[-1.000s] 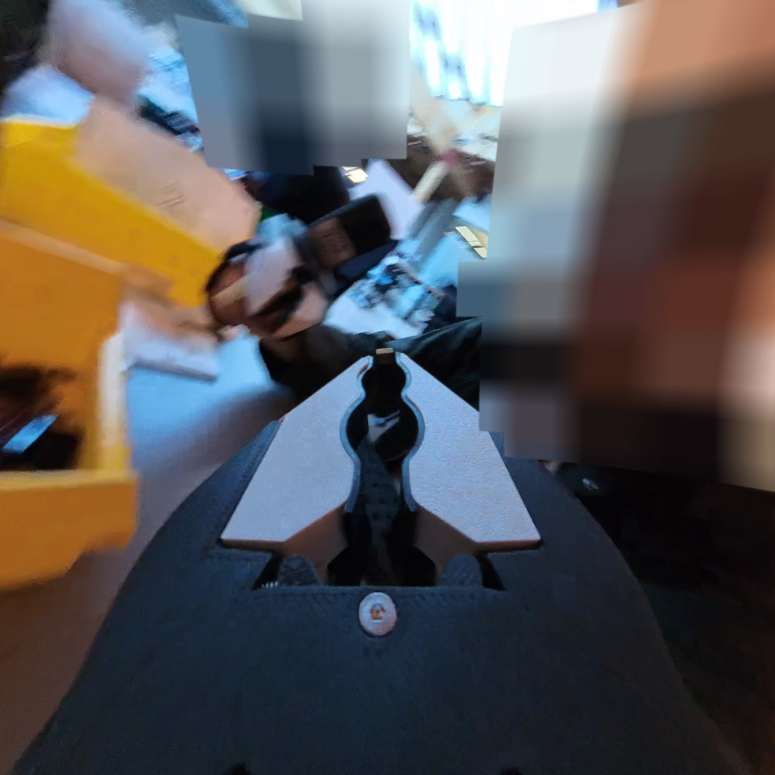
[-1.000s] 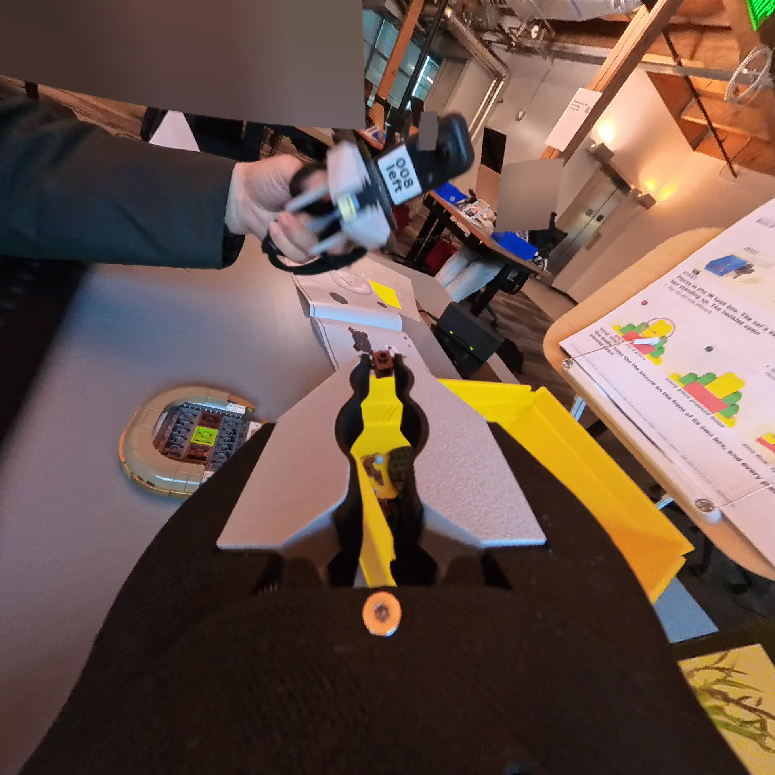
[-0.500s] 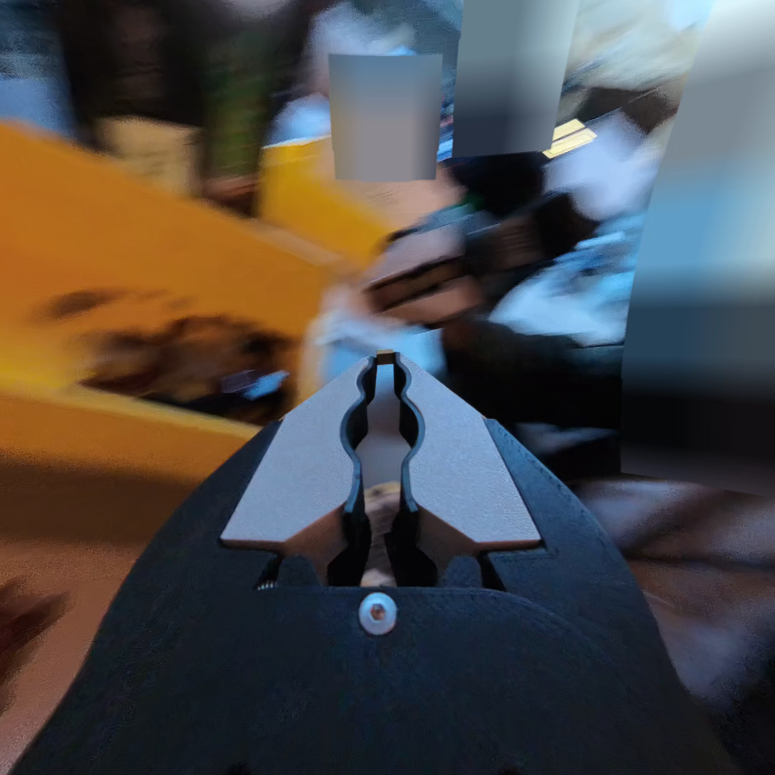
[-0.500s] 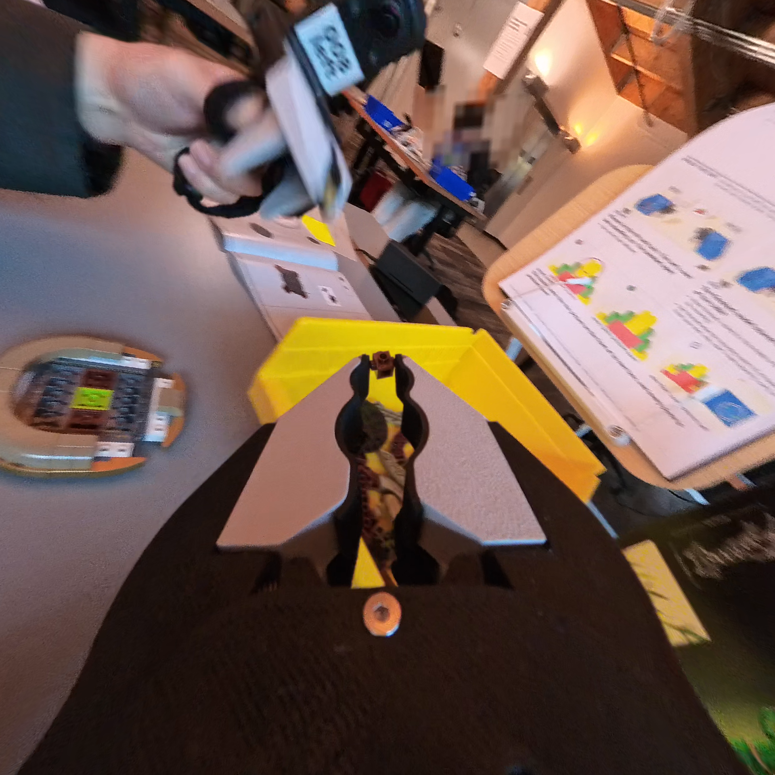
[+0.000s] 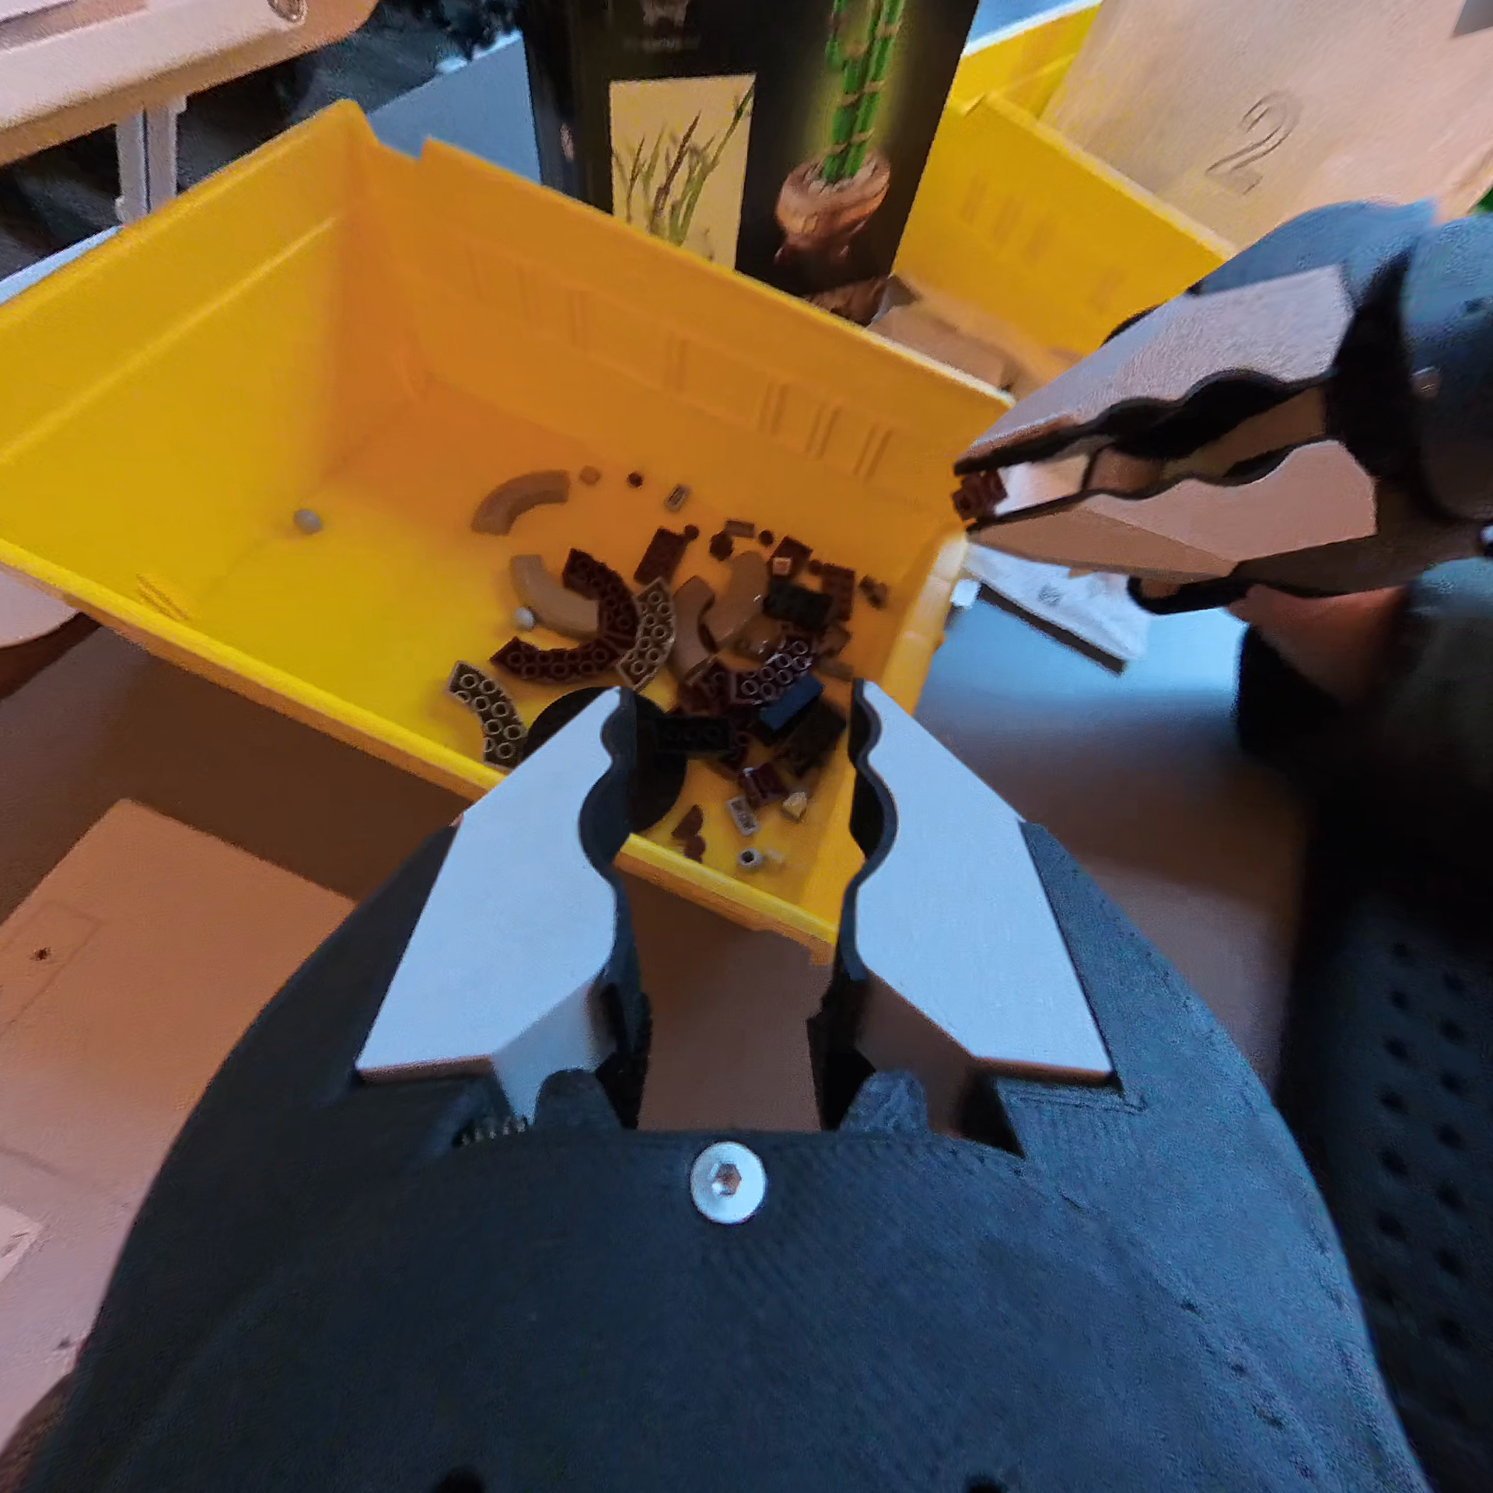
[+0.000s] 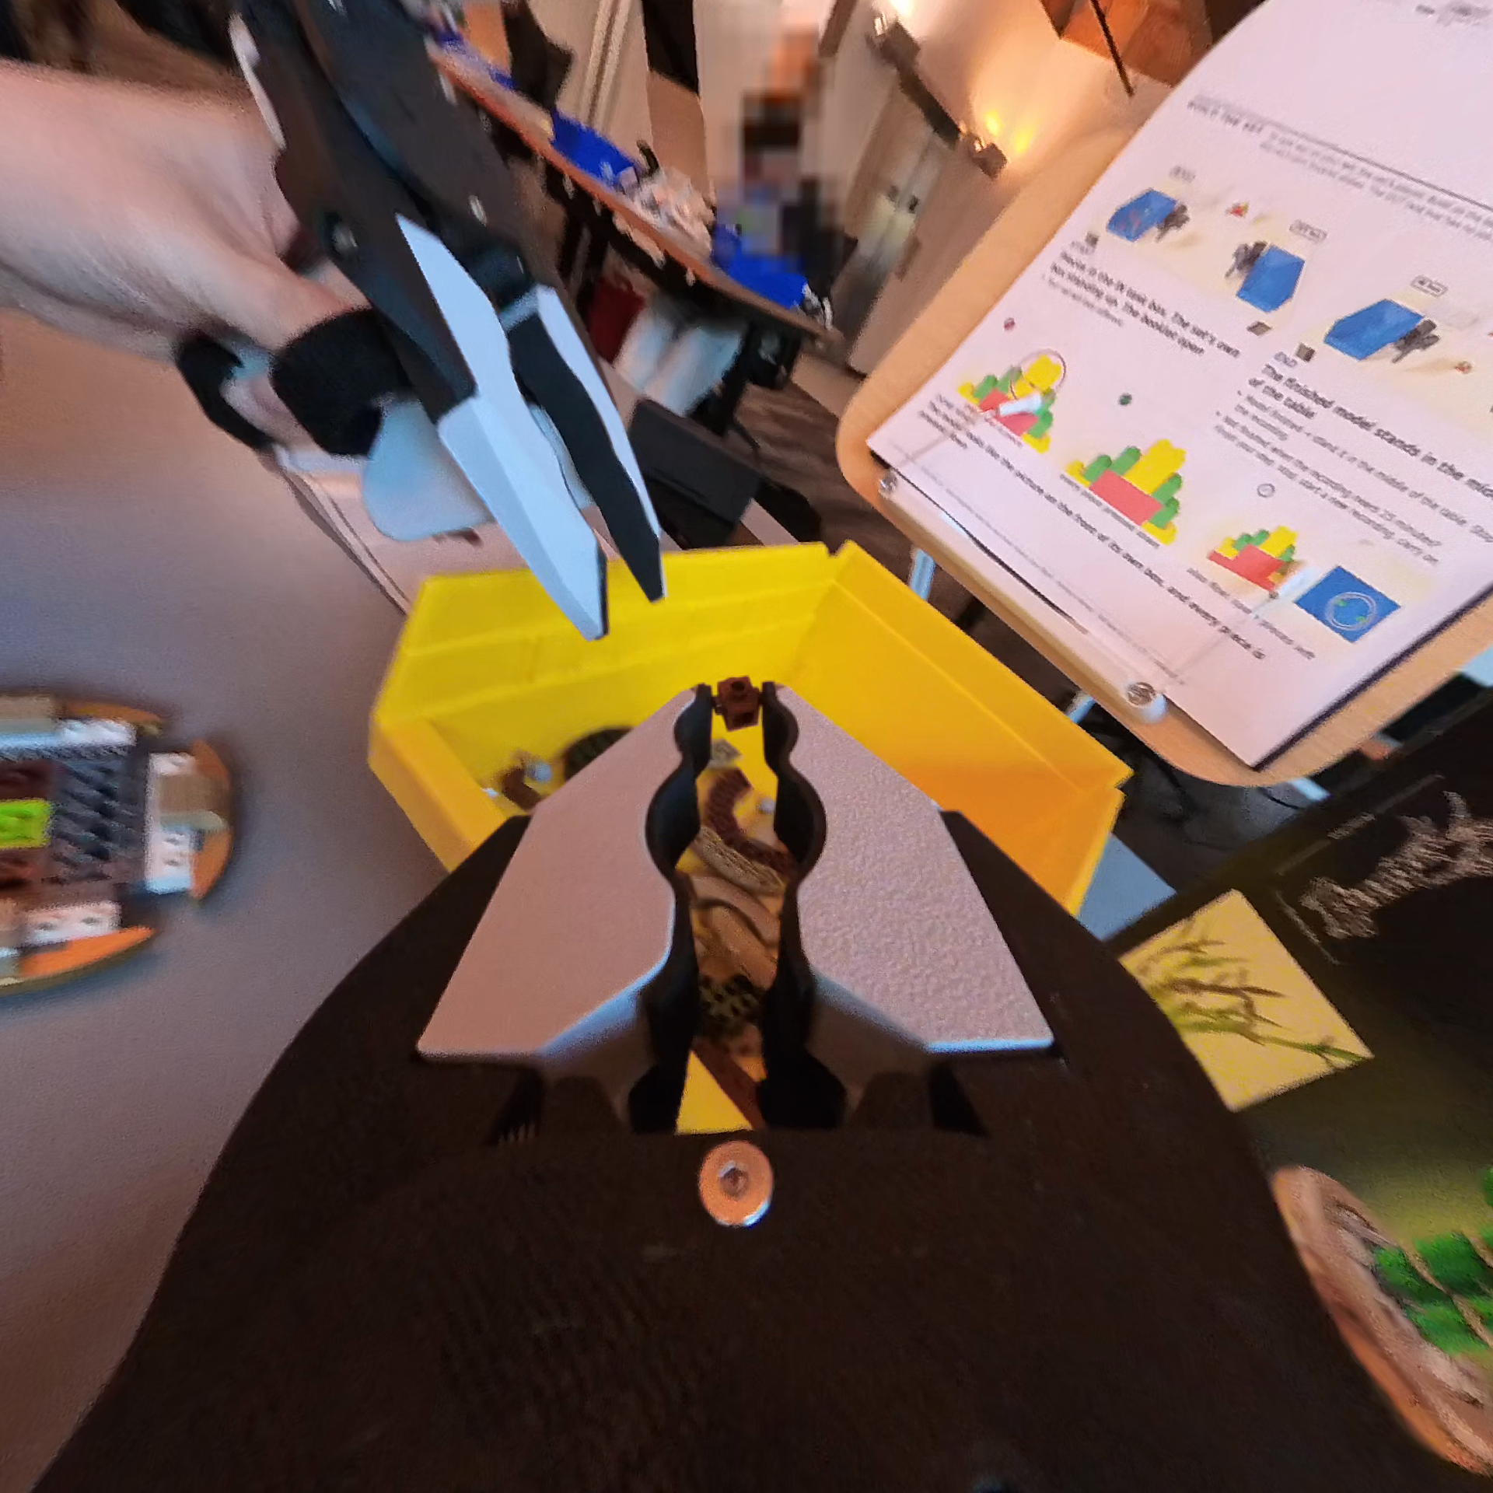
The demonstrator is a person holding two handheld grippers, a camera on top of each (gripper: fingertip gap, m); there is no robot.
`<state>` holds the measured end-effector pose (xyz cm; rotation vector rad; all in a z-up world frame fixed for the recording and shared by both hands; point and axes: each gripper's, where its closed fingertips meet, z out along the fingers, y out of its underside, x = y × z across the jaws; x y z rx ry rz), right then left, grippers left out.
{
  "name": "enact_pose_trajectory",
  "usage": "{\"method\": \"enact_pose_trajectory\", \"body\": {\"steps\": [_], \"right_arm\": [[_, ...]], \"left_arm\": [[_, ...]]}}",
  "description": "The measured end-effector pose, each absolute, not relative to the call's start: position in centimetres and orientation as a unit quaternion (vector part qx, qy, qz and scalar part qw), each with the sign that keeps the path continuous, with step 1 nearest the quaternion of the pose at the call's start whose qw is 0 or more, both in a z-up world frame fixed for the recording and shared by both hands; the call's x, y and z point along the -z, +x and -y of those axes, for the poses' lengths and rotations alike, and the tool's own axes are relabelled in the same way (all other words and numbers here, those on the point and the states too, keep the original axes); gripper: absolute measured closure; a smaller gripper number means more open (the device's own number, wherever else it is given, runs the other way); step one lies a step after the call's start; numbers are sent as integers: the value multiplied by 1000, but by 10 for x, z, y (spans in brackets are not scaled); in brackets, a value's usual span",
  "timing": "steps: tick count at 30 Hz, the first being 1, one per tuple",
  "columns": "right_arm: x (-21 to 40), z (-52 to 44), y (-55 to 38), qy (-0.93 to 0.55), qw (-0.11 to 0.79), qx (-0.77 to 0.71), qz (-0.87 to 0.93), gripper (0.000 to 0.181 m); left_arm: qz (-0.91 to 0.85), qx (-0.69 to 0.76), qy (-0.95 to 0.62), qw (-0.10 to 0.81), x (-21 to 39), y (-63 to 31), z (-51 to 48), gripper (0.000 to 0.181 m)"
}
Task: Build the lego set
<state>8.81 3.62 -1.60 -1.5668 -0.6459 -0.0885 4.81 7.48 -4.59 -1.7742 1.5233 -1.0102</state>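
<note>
Hovering above a yellow bin (image 5: 267,339), left tongs (image 5: 735,731) spread wide, nothing between the tips. Pointing down toward a heap of loose lego pieces (image 5: 695,646) on the bin floor: dark brown curved plates, tan arches, black bricks, a few tiny grey bits. Seen also from the right wrist view, left tongs (image 6: 622,614) held in a hand (image 6: 121,234), tips poised just over the bin's far rim (image 6: 565,598).

Reaching in from the right side of the left wrist view, right tongs (image 5: 969,497) pressed together, pinching a small reddish-brown brick (image 5: 979,493) at the very tips, above the bin's right wall. Same small brick (image 6: 737,701) visible in the right wrist view, gripped between the tips over the open bin (image 6: 953,727).

Lying on the tabletop (image 6: 161,582) left of the bin, a partly built oval lego base (image 6: 97,832), tan around the edge, dark plates inside, one lime-green tile near the middle; blurred. Well apart from both tongs.

Standing behind the bin, a dark lego box (image 5: 751,137) picturing a green bamboo stalk. Leaning on a wooden stand to the right, an instruction sheet (image 6: 1212,388) with coloured brick diagrams. Resting near the bottom left of the left wrist view, a flat cardboard piece (image 5: 145,953).
</note>
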Motion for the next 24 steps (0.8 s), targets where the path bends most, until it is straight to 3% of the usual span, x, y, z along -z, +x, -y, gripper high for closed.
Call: {"method": "enact_pose_trajectory", "body": {"steps": [6,8,11,15,16,19,24], "right_arm": [[-48,20,52,-551,705,-361,264,171],[-64,31,60,-509,705,-430,244,172],[-52,19,69,-543,707,-386,237,172],[17,-39,110,-731,652,-83,185,170],[28,-44,114,-753,631,-43,182,157],[49,-48,108,-793,582,-39,177,148],[38,-32,58,-740,598,-60,300,153]], "left_arm": [[-541,500,-635,232,14,37,-51,129],[-529,546,-615,210,-2,31,-42,130],[-521,579,-603,176,-17,15,-34,131],[-540,570,-602,144,-14,-11,-24,135],[-543,569,-601,144,-13,-16,-21,135],[-550,557,-601,160,-2,-26,-22,137],[-559,516,-641,106,60,-48,-25,138]]}}
